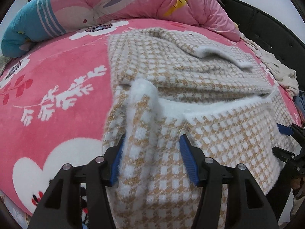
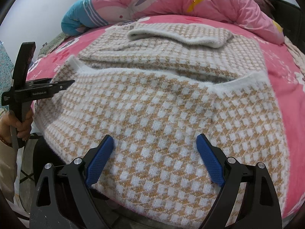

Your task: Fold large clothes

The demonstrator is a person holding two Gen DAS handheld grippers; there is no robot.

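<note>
A large fuzzy sweater with a tan and white check (image 1: 200,87) lies on the pink bed, its near part folded over the far part, a sleeve with a white cuff (image 1: 219,54) across the top. It fills the right wrist view (image 2: 162,105) too. My left gripper (image 1: 152,158) is open, its blue pads on either side of a raised fold at the sweater's left near edge. My right gripper (image 2: 154,160) is open over the sweater's near edge. Each gripper shows at the side of the other's view: the right one (image 1: 284,133), the left one (image 2: 63,85).
A pink floral blanket (image 1: 53,95) covers the bed. A rolled pink and teal quilt (image 1: 114,5) lies along the far side. A dark headboard (image 1: 266,30) and pale cloths (image 1: 278,70) are at the right. A hand (image 2: 21,126) holds the left gripper's handle.
</note>
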